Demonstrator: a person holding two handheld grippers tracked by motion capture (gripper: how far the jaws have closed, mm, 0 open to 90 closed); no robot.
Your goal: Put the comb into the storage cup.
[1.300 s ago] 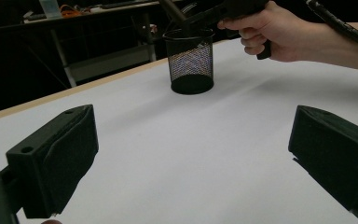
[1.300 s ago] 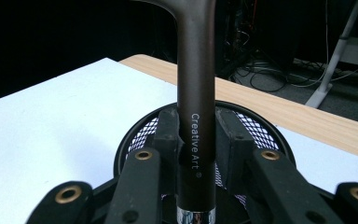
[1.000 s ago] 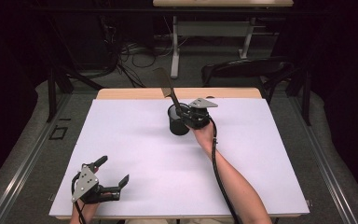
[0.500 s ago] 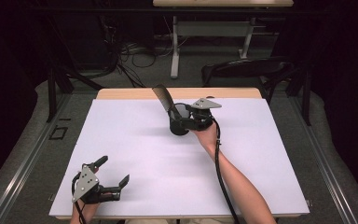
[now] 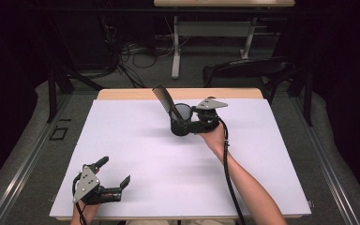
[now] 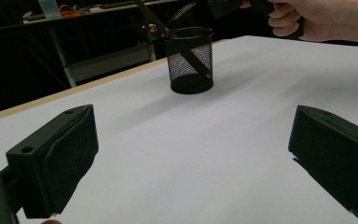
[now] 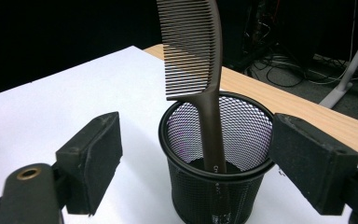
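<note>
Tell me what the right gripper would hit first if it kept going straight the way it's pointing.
Probably the black mesh cup, which sits between the right gripper's open fingers, with the comb standing inside it. Depth is hard to judge.

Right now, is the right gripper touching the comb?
Apart. The right gripper view shows the right gripper open, its jaws either side of the mesh cup, with the comb standing free between them.

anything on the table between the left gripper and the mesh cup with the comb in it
Nothing: the high view shows bare white table top between the left gripper and the mesh cup holding the comb. The left gripper view shows the same.
</note>
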